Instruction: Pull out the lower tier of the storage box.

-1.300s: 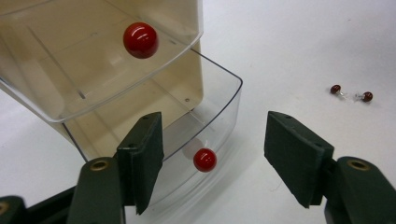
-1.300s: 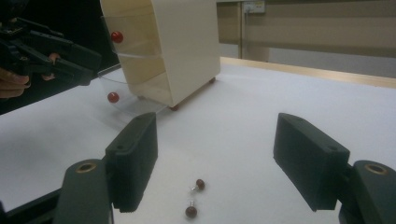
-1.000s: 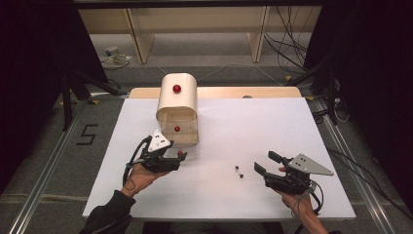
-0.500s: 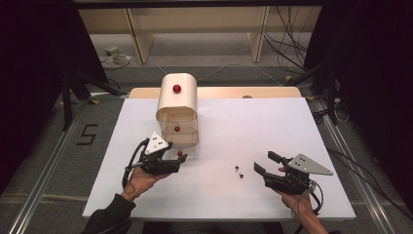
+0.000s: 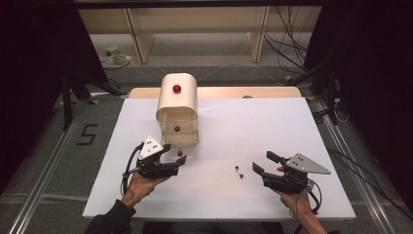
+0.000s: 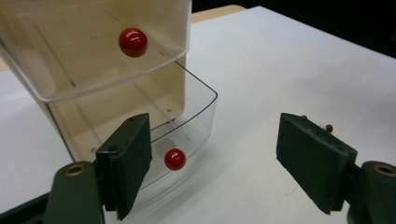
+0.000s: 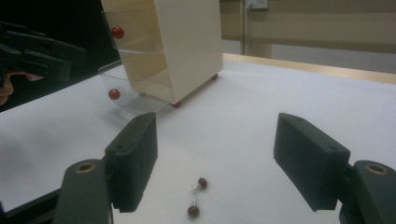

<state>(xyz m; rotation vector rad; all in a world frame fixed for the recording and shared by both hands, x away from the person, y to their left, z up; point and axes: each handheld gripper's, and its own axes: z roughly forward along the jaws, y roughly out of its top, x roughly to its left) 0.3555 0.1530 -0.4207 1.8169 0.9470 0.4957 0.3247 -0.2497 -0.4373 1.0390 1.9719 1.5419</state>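
Observation:
A cream cabinet with clear drawers stands at the table's back centre. Its bottom drawer is pulled partly out, and its red knob is free. The drawer above carries a red knob and sits nearly flush. My left gripper is open just in front of the bottom knob, not touching it. My right gripper is open at the front right. Two small dark red beads lie on the white table just ahead of it.
The white tabletop stretches wide to the cabinet's right and in front of both hands. A wooden strip runs along the back edge. Beyond it are floor, cables and shelf legs. In the right gripper view my left gripper shows at far left.
My left gripper has drawn back slightly from the cabinet, and the bottom drawer's red knob now shows free in front of its jaws. The right gripper has not moved.

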